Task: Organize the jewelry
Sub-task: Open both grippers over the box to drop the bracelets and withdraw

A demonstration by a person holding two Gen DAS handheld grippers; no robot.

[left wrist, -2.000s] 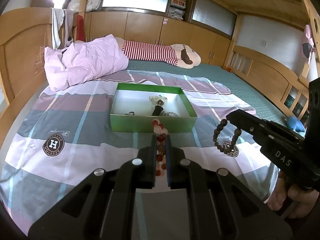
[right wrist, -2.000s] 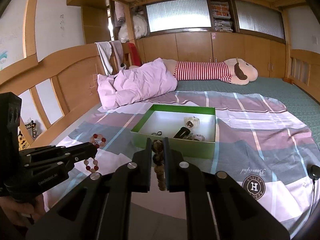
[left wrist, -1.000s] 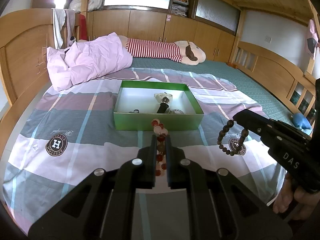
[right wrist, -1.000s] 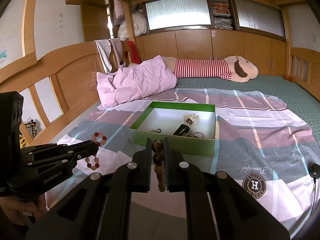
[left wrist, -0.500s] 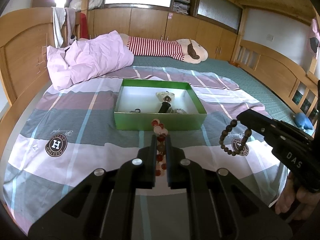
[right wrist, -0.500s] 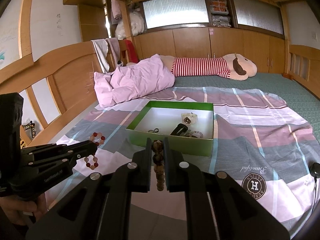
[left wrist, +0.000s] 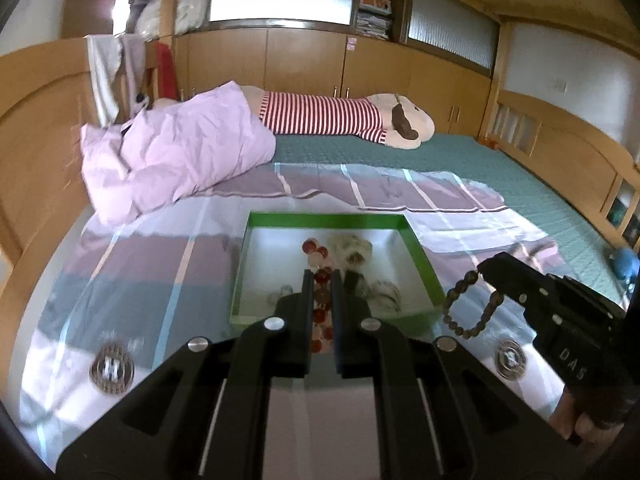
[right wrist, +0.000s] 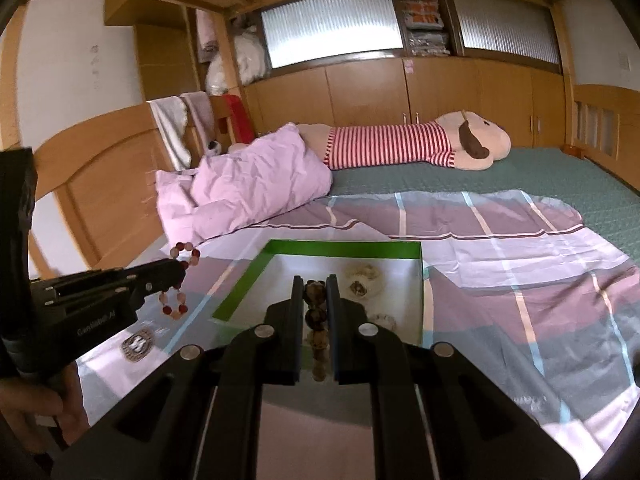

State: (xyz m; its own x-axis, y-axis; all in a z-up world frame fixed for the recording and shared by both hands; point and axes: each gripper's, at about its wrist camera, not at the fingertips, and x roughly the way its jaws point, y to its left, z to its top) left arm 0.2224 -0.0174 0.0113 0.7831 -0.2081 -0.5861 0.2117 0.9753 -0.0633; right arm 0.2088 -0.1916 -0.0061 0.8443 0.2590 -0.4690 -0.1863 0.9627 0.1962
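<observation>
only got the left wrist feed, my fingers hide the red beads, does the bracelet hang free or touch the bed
Observer: The right wrist view shows the red bead bracelet dangling in a loop from the left gripper, in the air beside the green box.
Operator: and the right gripper, what's it pinching
Observer: Its own camera shows the right gripper shut on the dark bead bracelet, beads stacked between the fingers.
Operator: is it aimed at the box
Observer: Yes, in its own view its fingers point into the box, toward a pale piece of jewelry.
</observation>
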